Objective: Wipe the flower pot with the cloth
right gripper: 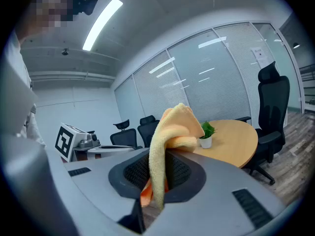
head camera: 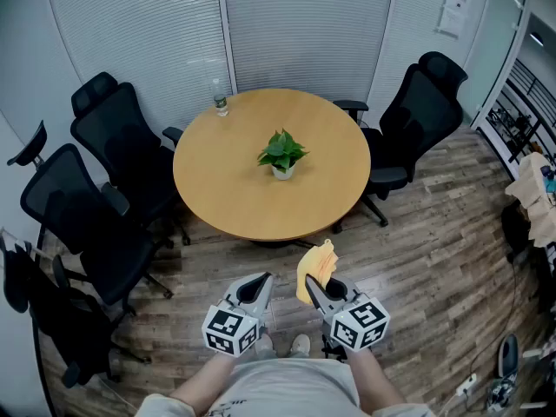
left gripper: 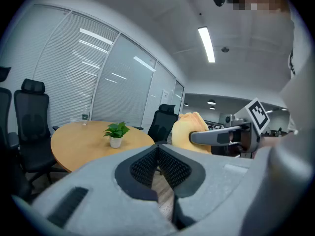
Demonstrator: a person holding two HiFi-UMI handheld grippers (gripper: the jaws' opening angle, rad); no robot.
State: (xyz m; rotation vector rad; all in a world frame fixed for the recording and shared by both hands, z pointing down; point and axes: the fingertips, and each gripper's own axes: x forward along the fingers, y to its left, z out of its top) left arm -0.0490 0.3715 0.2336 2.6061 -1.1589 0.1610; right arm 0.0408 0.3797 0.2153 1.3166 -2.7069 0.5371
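Observation:
A small white flower pot (head camera: 282, 170) with a green plant stands near the middle of the round wooden table (head camera: 226, 198); the pot also shows in the left gripper view (left gripper: 115, 141) and the right gripper view (right gripper: 205, 141). My right gripper (head camera: 311, 281) is shut on a yellow cloth (head camera: 316, 268), which drapes over its jaws (right gripper: 170, 146). My left gripper (head camera: 263, 278) is shut and holds nothing. Both grippers hang over the floor, well short of the table's near edge. From the left gripper the cloth (left gripper: 189, 132) shows at the right.
Black office chairs (head camera: 117, 137) stand at the table's left and one (head camera: 421, 115) at its right. A water bottle (head camera: 220, 98) sits at the table's far left edge. Wood floor lies between me and the table. Blinds cover the back wall.

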